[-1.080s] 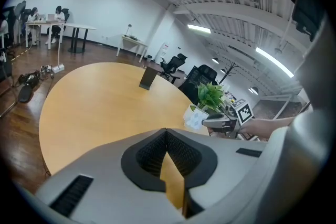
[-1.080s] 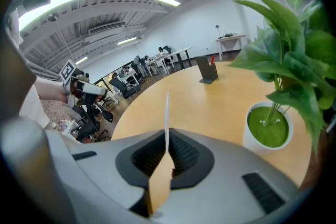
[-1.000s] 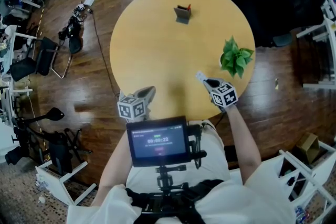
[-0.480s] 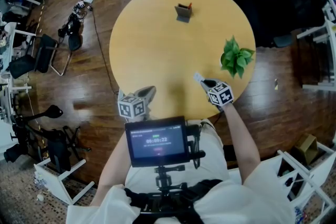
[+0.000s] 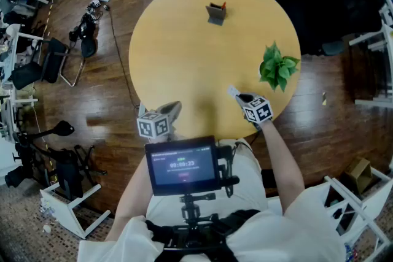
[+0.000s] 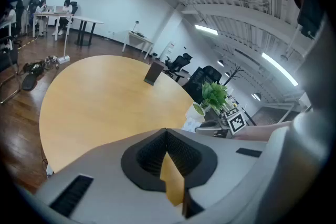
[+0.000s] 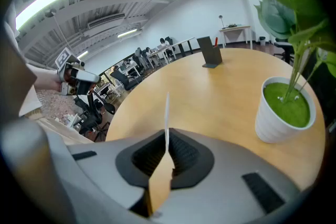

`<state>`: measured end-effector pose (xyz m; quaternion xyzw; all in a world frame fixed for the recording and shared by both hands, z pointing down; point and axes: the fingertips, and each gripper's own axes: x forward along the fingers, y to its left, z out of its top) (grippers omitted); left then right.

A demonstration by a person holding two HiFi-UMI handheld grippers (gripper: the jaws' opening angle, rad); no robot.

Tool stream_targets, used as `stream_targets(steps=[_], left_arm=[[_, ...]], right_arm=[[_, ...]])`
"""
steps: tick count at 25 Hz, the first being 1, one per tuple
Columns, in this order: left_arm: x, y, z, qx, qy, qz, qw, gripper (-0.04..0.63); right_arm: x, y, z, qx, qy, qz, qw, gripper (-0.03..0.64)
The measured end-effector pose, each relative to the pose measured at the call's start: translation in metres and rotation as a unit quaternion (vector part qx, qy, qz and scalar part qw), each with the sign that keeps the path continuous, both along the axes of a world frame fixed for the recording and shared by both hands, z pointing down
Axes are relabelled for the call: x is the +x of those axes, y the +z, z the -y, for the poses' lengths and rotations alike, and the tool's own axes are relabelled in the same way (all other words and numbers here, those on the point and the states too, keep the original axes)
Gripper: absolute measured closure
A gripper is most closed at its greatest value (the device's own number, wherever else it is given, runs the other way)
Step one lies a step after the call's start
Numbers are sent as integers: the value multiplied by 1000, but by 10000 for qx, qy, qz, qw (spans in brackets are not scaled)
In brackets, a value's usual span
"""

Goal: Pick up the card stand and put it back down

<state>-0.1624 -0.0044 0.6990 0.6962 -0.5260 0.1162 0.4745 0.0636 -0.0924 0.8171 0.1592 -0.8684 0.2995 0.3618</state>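
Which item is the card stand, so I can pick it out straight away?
Start at the round wooden table and look toward its far edge. The card stand sits there alone, well apart from the potted plant near the right rim. It is a small, dark grey slanted holder with a bit of red at its top, not leafy green in a white pot.

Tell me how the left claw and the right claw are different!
The right claw pinches a thin white card; the left claw pinches nothing. The right claw sits beside the potted plant; the left claw sits at the table's near edge, far from the plant. Both are shut.
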Motion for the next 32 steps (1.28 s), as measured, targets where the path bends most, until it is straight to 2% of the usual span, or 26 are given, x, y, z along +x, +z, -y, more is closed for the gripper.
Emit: stream_targets(steps=[28,32], left_arm=[[-7,0,-27,-103,-217,112,9996,595],[-6,-2,-29,-72,-150,136,9998,595]], right_arm=[[2,48,-12,-390,-299,-279,9984,581],[4,53,-7,-316,-162,-423,9985,561]])
